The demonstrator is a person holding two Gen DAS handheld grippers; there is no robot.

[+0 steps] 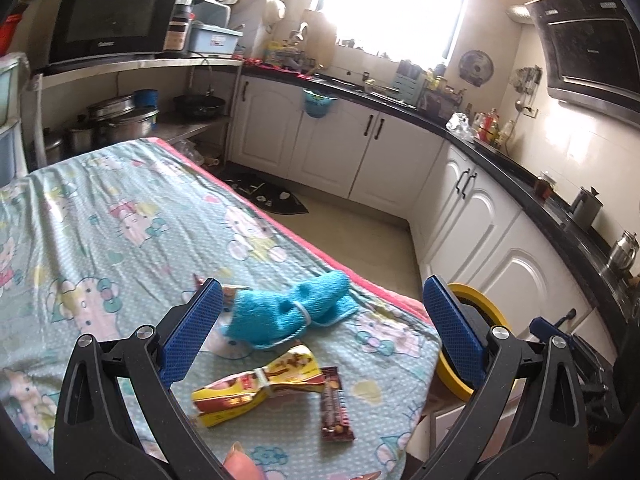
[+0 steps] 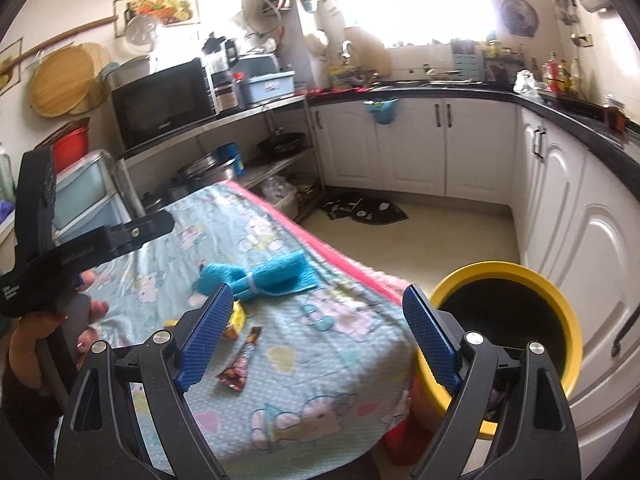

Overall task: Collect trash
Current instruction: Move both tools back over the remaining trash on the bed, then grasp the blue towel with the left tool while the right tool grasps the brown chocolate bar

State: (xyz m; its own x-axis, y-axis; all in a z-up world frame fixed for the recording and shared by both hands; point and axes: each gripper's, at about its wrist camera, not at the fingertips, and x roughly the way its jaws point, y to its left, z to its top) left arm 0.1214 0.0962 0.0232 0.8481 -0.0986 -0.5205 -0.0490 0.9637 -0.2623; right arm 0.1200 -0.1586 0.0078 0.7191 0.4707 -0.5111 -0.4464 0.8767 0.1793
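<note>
Trash, three loose items on a table (image 1: 120, 208) covered with a pale blue cartoon-print cloth, all near its front corner. Left gripper (image 1: 322, 320): jaws spread wide, blue textured pads well apart, nothing between them and nothing touched; it hangs above the items. Right gripper (image 2: 318, 324): jaws likewise spread wide, empty, in contact with nothing; its right finger shows in front of the bin's rim. Item one, yellow and red snack wrapper (image 1: 256, 390): flattened, cinched at the middle by a pale band so both ends flare; long axis runs from lower left to upper right in the left wrist view; only a yellow edge (image 2: 237, 318) shows past the left finger in the right wrist view. Item two, dark brown candy-bar wrapper (image 1: 335, 404): narrow, flat, glossy, print unreadable; lies just beside the snack wrapper on its right, long axis roughly toward the camera in the left view, slanted from lower left to upper right in the right wrist view (image 2: 240, 360). Item three, bright blue cloth bundle (image 1: 288, 312): nubbly fabric tied at the waist with a white band, long axis across the table, farther back than the wrappers. Bin, yellow-rimmed (image 2: 568, 312), dark inside, stands on the floor just beside the table's corner, mouth open.
</note>
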